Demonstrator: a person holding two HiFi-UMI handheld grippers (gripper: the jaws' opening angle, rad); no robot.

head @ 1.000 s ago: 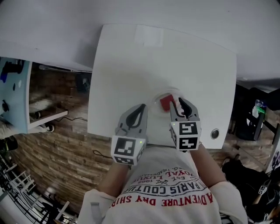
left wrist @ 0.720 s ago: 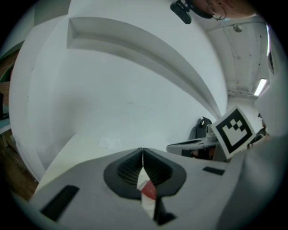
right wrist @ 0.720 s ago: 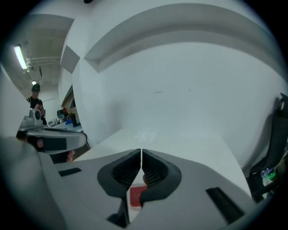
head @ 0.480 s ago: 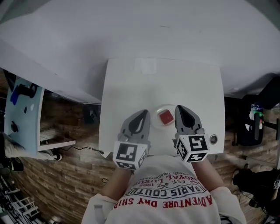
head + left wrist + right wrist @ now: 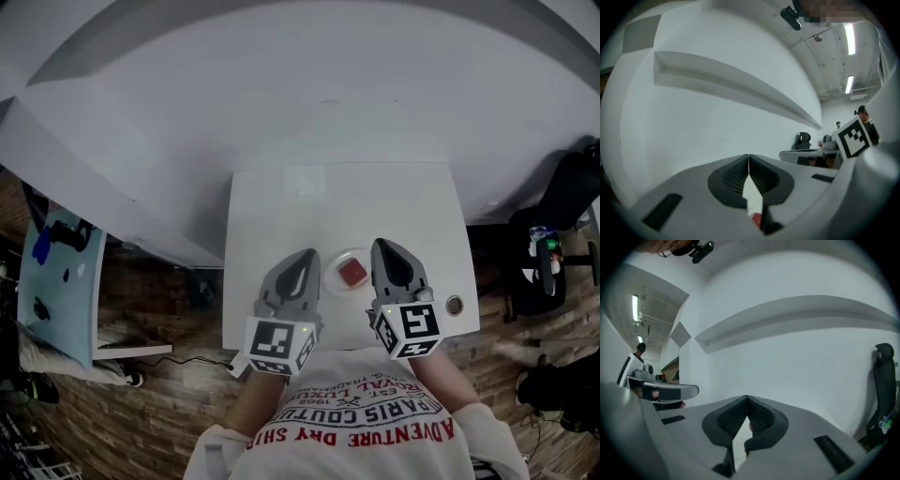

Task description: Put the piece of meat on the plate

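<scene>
The red piece of meat (image 5: 353,272) lies on a small white plate (image 5: 339,281) near the front of the white table (image 5: 281,216), far below both grippers. My left gripper (image 5: 307,255) hangs high over the table, left of the plate, jaws shut with nothing between them. My right gripper (image 5: 385,247) is at the same height just right of the plate, also shut and empty. In the left gripper view the tips (image 5: 749,158) meet, and a bit of red shows low between the jaws (image 5: 756,218). The right gripper's tips (image 5: 747,399) meet too and point at the white wall.
A small round metal fitting (image 5: 455,305) sits at the table's front right corner. A black chair (image 5: 548,272) stands to the right, a pale blue board (image 5: 56,281) to the left. A white shelf ledge (image 5: 300,122) runs along the wall behind the table.
Both grippers have risen away from the table and tilted up to nearly level. The right gripper's jaws, open beside the meat a second ago, have shut empty. The meat stays on the plate.
</scene>
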